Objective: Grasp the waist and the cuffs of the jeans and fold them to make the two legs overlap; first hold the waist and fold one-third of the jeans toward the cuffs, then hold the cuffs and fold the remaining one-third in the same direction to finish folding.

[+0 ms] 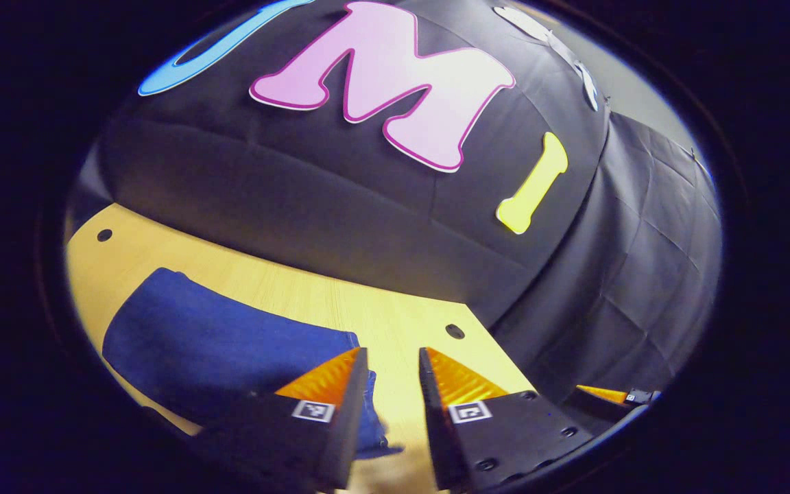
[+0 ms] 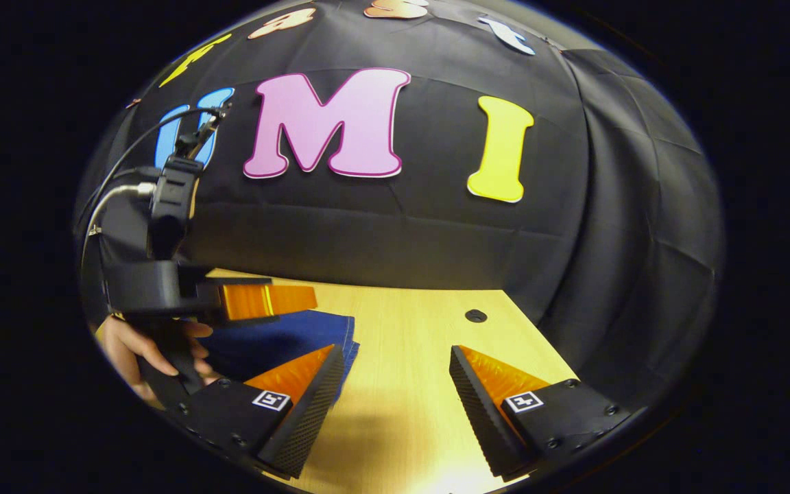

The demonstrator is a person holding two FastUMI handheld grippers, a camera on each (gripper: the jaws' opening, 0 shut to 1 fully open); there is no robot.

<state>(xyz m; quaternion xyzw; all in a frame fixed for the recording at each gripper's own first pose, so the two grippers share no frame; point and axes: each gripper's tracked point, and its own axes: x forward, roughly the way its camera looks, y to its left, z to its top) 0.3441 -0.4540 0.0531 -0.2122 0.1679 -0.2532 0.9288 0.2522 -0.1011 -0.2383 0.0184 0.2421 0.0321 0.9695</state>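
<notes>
Left tongs (image 1: 393,384) sit nearest in the left gripper view: narrow gap between the fingers, nothing in it, one finger overlapping the near corner of the jeans (image 1: 230,350). Jeans look already folded into a compact stack on the bench (image 1: 395,322), layered edges showing in the right gripper view (image 2: 285,339). Right tongs (image 2: 391,384) gape wide and empty over bare bench, just beside the stack. Left tongs seen from there (image 2: 268,300) hang above the jeans, a hand (image 2: 138,353) gripping the handle; their opening can't be judged from that side. My read: fold is about done. If tidying, pinch all layers at the edge together, lift low, square the corners, let go flat.
</notes>
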